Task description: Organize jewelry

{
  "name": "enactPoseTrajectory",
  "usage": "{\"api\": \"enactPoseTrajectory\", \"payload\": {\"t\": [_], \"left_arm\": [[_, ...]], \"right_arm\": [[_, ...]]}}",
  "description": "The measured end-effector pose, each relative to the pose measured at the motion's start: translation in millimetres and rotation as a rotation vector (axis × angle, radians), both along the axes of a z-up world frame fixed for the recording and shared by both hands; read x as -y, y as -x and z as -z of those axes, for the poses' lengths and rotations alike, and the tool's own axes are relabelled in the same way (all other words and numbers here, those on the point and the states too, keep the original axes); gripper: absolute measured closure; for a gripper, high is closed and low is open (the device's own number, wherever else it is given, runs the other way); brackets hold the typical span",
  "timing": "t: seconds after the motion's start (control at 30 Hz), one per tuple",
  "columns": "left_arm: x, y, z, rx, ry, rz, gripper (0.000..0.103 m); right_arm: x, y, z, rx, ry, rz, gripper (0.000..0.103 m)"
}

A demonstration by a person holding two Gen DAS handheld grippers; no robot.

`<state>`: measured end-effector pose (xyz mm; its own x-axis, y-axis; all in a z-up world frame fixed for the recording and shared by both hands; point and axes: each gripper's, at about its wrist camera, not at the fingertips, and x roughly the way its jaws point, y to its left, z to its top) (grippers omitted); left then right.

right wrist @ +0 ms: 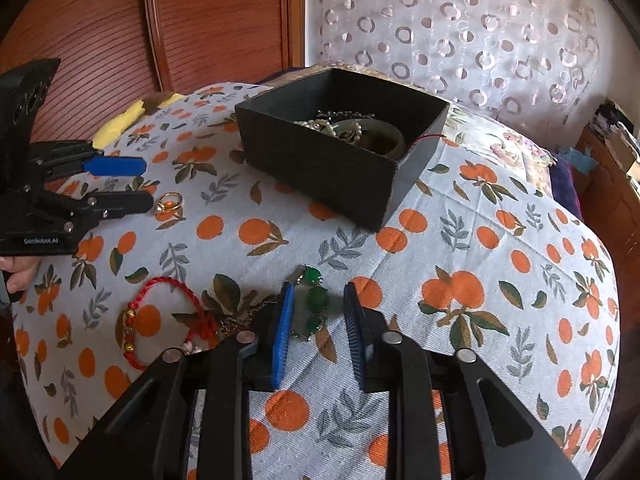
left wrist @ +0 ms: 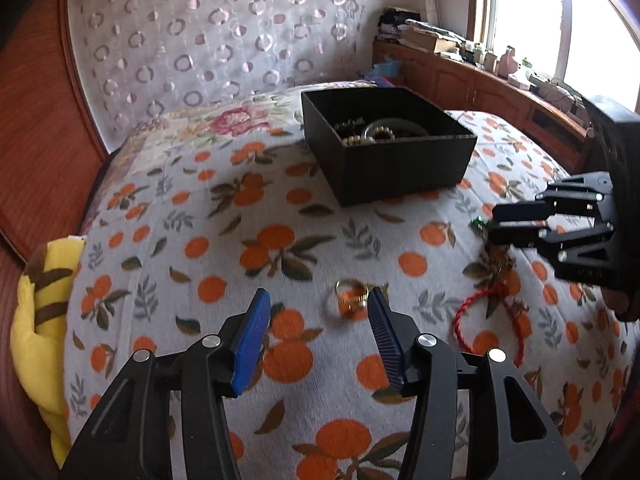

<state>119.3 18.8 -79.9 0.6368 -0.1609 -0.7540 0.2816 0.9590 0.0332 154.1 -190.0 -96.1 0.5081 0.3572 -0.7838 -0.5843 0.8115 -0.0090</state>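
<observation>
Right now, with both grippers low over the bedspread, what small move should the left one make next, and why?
Probably ease the left gripper forward and down so its open fingers straddle the gold rings, then close. The rings lie just beyond its fingertips, not yet between them, and the black box already holding jewelry sits farther back.

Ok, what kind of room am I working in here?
Most likely a bedroom. The jewelry lies on a bed under an orange-print sheet, a floral quilt shows behind the black box, and low wooden cabinets cluttered with odds and ends run under a bright window.
</observation>
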Motion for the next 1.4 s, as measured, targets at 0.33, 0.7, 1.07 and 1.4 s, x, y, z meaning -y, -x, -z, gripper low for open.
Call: {"api": "enactPoseTrajectory", "payload": {"t": [0.33,0.7,1.07,1.4], "left_arm": [[1,7,9,-0.018,0.003,0.008,0.05],[8,0,10,-0.03,0.008,0.008,0.049],[40,22,11,-0.041,0.084,0.091,0.052],[69,26,12,-0.03,0.031,0.17,0.101]], "right_arm": [[31,-5,-1,0.03,0.049,0.095,0.091],[45,-8,1,0.021,-0.004,0.12,0.09],[43,-7,1,0.026,0.003,0.12,0.09],[42,-7,2,0.031,0.01,0.12,0.09]]}}
